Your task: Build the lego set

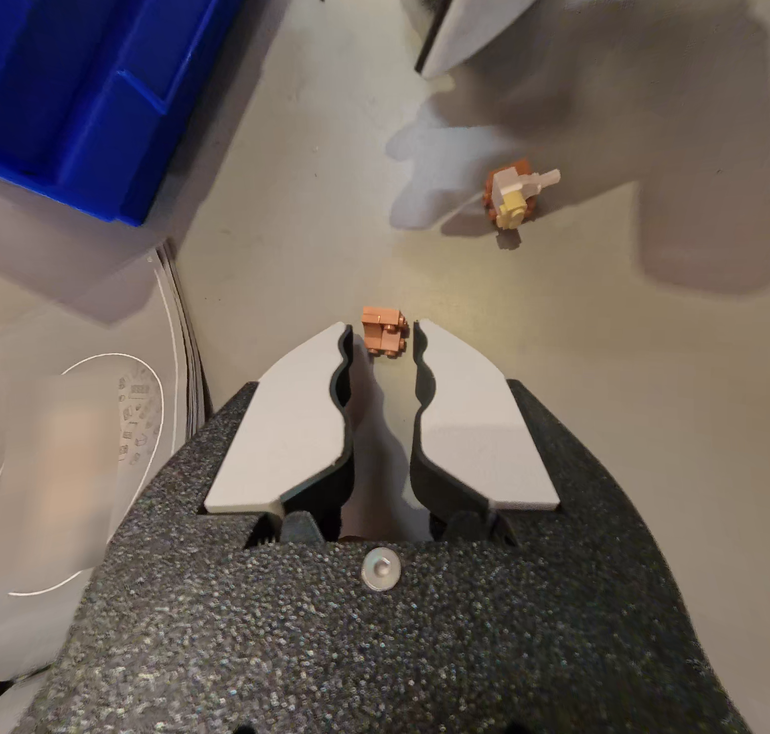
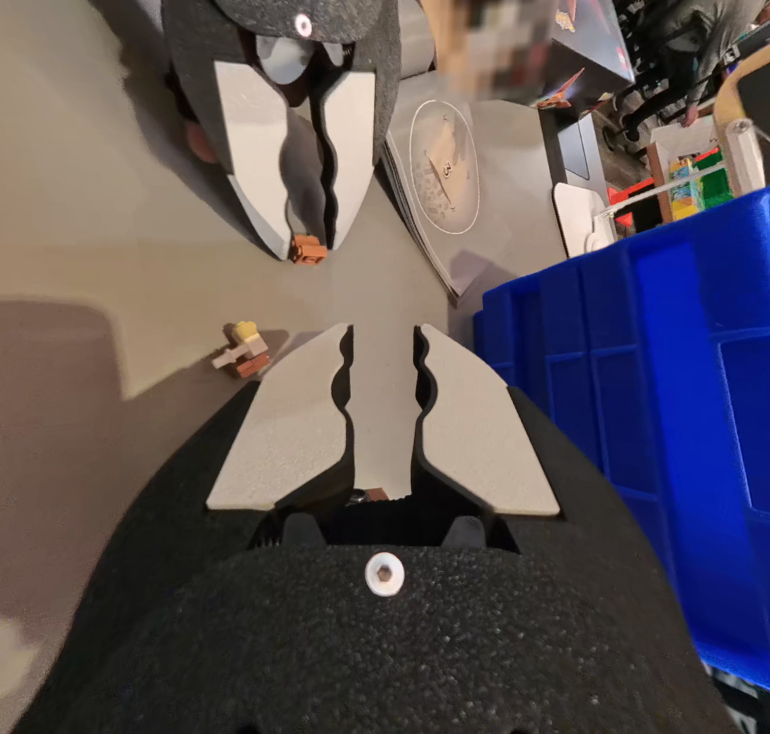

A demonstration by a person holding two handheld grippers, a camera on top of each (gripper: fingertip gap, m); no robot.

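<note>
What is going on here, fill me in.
A person works two handheld grippers over a grey table, building a lego set. The left gripper is open, its fingertips flanking a small brown lego piece on the table. The right gripper is open and empty. A small brown, white and yellow lego assembly lies apart, beside a blue bin and an instruction booklet.

The left gripper (image 1: 381, 330) points down at the table with its two fingers apart. The right gripper (image 2: 383, 332) faces it from across, low down, fingers apart and holding nothing.
</note>
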